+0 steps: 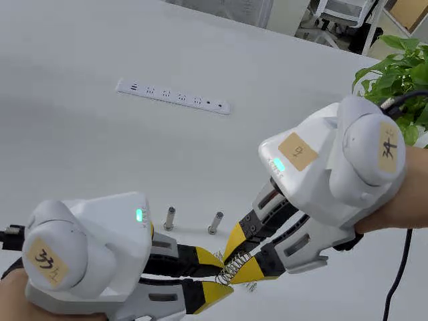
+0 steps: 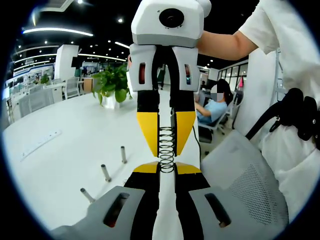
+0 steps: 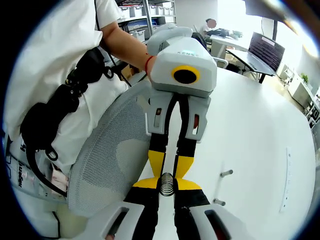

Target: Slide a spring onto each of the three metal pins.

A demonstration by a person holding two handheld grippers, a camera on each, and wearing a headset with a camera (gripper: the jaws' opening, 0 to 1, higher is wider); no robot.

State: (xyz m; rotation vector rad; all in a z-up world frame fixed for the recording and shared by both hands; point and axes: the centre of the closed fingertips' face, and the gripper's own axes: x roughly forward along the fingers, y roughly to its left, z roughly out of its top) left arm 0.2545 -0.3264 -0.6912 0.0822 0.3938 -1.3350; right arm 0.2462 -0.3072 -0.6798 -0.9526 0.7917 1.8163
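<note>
Head above — gripper views opposed — spring [image 2: 166, 147] shared

A white table [image 1: 80, 147] carries a power strip [image 1: 172, 96], three upright metal pins [image 2: 105, 173] and a potted plant [image 1: 394, 73].

Left claw [image 1: 217, 277] and right claw [image 1: 235, 262] meet tip to tip above the bench [image 1: 80, 147], the spring [image 1: 234, 265] lying between my right claw's jaws. Just behind the tips, two pins [image 1: 170, 218] stand side by side on the bench. Power strip [image 1: 172, 96] farther back. Plant [image 1: 394, 73] far right.
</note>
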